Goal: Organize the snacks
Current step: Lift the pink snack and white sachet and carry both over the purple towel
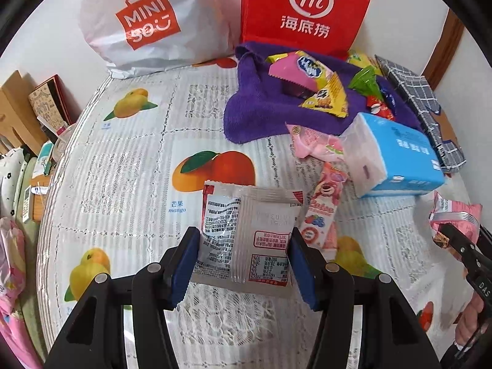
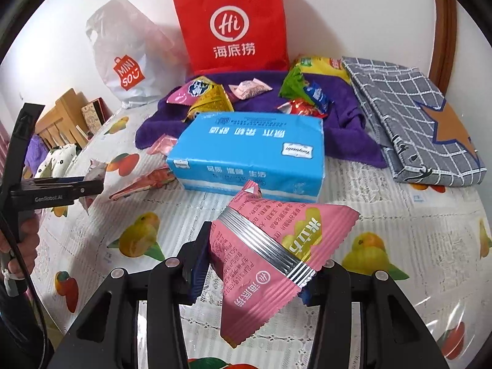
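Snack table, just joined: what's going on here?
A person is sorting snacks with handheld tongs in each hand. The left tongs are shut on a white sachet, held above the fruit-print tablecloth. The right tongs are shut on a pink triangular snack packet. Other snacks lie piled on a purple towel in front of a red paper bag, with a blue tissue pack nearby and a pink stick pack beside the sachet.
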Available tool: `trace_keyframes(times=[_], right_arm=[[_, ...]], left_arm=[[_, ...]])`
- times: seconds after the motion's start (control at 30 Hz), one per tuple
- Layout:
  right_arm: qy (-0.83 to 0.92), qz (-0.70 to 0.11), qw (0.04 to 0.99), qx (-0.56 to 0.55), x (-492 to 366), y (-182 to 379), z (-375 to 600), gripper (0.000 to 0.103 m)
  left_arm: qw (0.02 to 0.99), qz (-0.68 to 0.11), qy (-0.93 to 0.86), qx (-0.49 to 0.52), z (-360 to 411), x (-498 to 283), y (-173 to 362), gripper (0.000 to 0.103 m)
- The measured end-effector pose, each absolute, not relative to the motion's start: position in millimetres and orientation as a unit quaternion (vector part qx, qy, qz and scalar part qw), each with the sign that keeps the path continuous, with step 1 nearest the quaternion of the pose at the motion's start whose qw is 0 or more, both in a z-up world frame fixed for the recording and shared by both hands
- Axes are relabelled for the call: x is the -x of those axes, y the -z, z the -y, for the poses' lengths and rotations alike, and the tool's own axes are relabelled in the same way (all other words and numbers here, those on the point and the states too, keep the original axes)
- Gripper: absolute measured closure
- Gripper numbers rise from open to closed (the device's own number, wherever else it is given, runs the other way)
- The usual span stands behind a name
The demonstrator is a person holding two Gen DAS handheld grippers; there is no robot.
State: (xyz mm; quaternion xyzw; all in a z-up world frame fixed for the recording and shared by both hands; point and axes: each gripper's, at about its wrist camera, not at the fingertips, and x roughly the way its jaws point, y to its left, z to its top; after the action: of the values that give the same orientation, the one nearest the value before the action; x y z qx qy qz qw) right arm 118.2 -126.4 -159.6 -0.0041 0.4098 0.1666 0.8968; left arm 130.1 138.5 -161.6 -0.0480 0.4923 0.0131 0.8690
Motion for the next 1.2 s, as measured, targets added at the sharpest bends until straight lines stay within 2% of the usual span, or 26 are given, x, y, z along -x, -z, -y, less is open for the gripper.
trace_keyframes(times=[0.67,1.2], right_arm=[[-0.132,-0.356,0.925,0.003,-117.2,98.4,152.3,0.057],[-0.120,-0.319,0.940,-0.003,-187.6,53.2,156.7,0.057]], left_arm=[[0.890,-0.452,0.050,0.027,-74.1,-121.9,102.7,0.048],[0.910,-0.410,0.063,0.015,-50.7,-174.5,52.7,0.048]])
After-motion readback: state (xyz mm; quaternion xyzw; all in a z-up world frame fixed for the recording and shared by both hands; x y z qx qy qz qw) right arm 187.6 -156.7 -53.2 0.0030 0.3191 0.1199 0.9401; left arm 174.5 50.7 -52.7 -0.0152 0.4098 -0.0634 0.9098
